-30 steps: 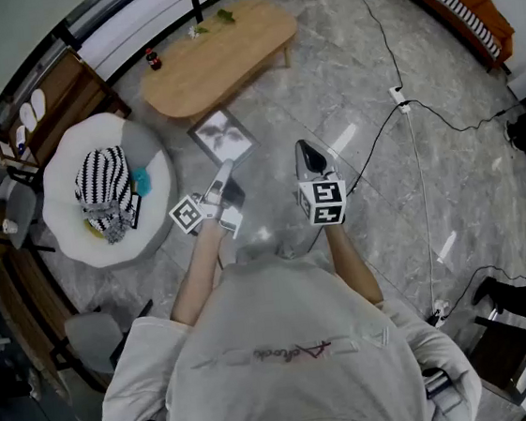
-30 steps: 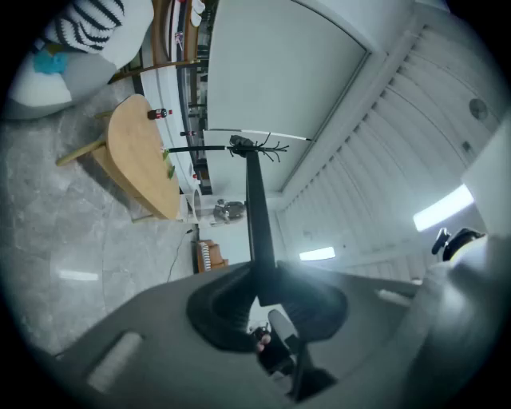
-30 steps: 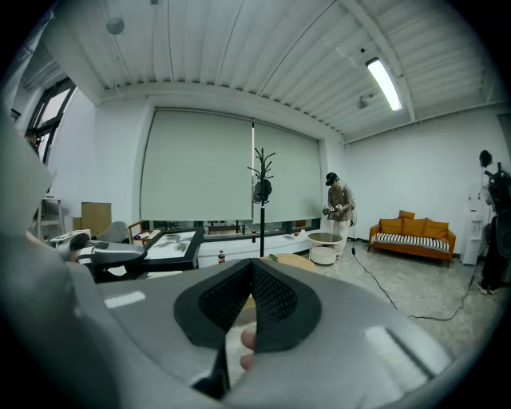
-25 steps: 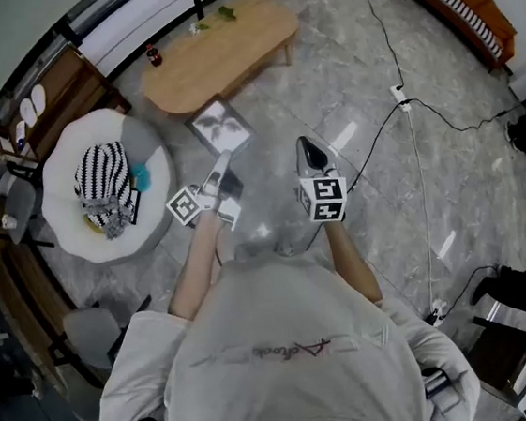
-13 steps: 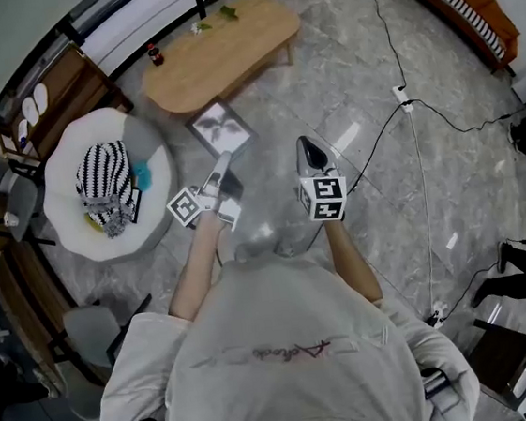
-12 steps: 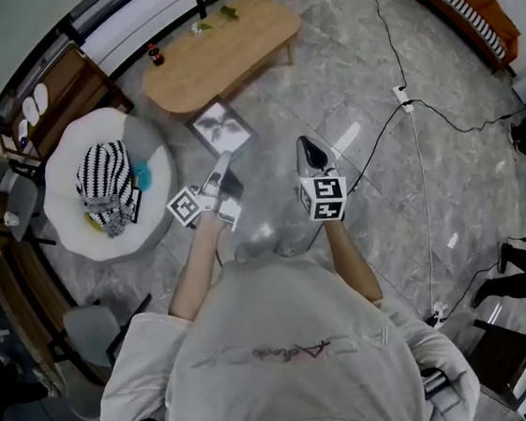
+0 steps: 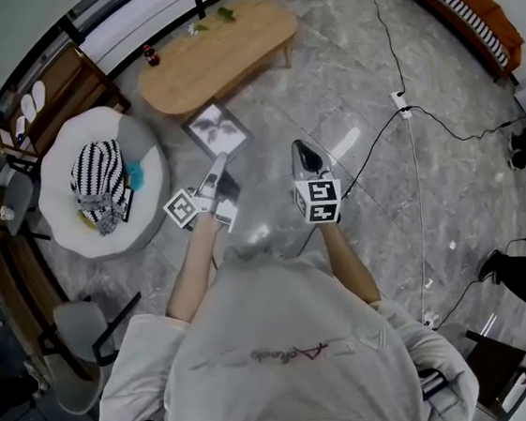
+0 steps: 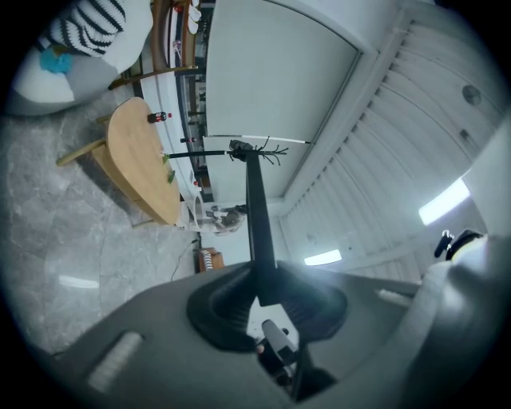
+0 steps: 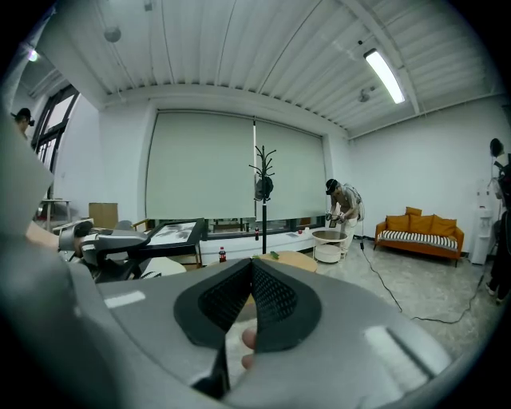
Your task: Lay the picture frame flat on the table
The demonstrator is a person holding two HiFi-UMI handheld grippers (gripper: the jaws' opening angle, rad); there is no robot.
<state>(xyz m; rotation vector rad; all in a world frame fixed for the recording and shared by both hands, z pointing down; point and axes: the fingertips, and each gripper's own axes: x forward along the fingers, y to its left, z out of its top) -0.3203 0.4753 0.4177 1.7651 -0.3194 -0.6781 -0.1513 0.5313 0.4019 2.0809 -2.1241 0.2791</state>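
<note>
Looking down through the head view first: the left gripper (image 7: 218,169) has the picture frame (image 7: 218,130) pinched by its near edge. The frame juts out beyond the jaw tips, held up over the marble floor (image 7: 360,71). Farther out past those jaws sits the wooden table (image 7: 217,54), with a red bottle (image 7: 144,56) at its left end. The right gripper (image 7: 303,150) hovers just to the right of the left one, jaws together, and only floor lies ahead of its tips.

Over to the left gripper view: the left gripper (image 8: 259,279) has its jaws narrow, clamped on the picture frame (image 8: 259,232). The frame shows edge-on as a thin dark bar rising straight from between the pads. This view is rolled on its side, so the wooden table (image 8: 136,160) lies to the upper left of the jaws, well apart, with the red bottle (image 8: 160,117) standing on it.

Now the right gripper view: the right gripper (image 9: 252,268) has its pads meeting at the tips, gripping nothing. The person's fingers (image 9: 249,339) show through the gap behind the pads. Left of these jaws, the left gripper (image 9: 136,238) carries the picture frame (image 9: 176,231), printed face tilted upward. The wooden table (image 9: 291,260) peeks out just past the closed tips, far behind, with the red bottle (image 9: 221,255) to its left.
</note>
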